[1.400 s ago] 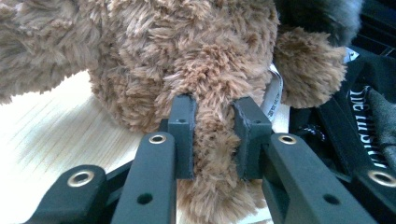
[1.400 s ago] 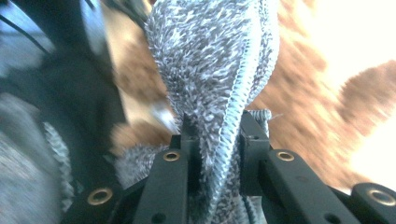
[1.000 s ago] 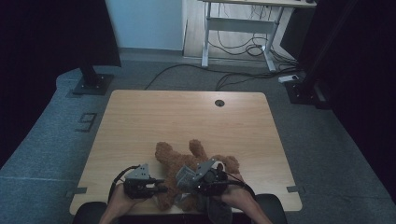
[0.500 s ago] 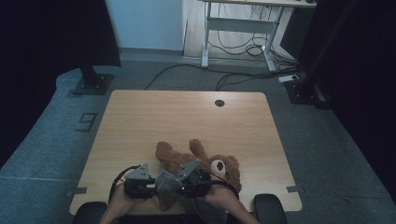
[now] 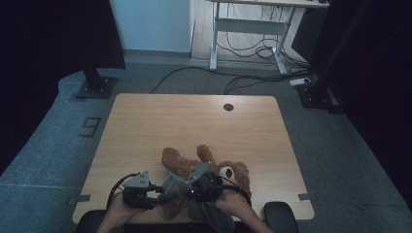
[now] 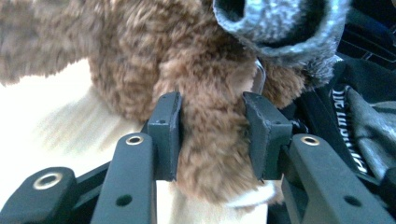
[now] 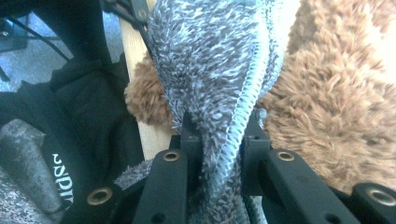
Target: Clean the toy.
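Note:
A brown teddy bear (image 5: pixel 214 167) lies on its back near the front edge of the wooden table (image 5: pixel 194 126), head to the right. My left gripper (image 5: pixel 163 194) points right, and its jaws have just been opening. They still stand around one bear limb (image 6: pixel 212 154), and both pads (image 6: pixel 169 126) touch the fur, which narrows between them. My right gripper (image 5: pixel 187 188) is shut on a fuzzy grey knitted cloth (image 7: pixel 219 70). The cloth hangs between the two grippers (image 5: pixel 176 184), and its round opening (image 6: pixel 280 23) sits just above that limb.
A cable hole (image 5: pixel 228 107) lies at the far middle of the table. Black stands (image 5: pixel 94 87) and a desk frame (image 5: pixel 248 39) with cables stand on the floor beyond. Chair armrests (image 5: pixel 282 218) flank the person's dark lettered clothing (image 7: pixel 60 182) at the front edge.
My right gripper has moved left with the grey cloth, close to the left gripper, uncovering more of the bear's head. The left hand has stayed in place.

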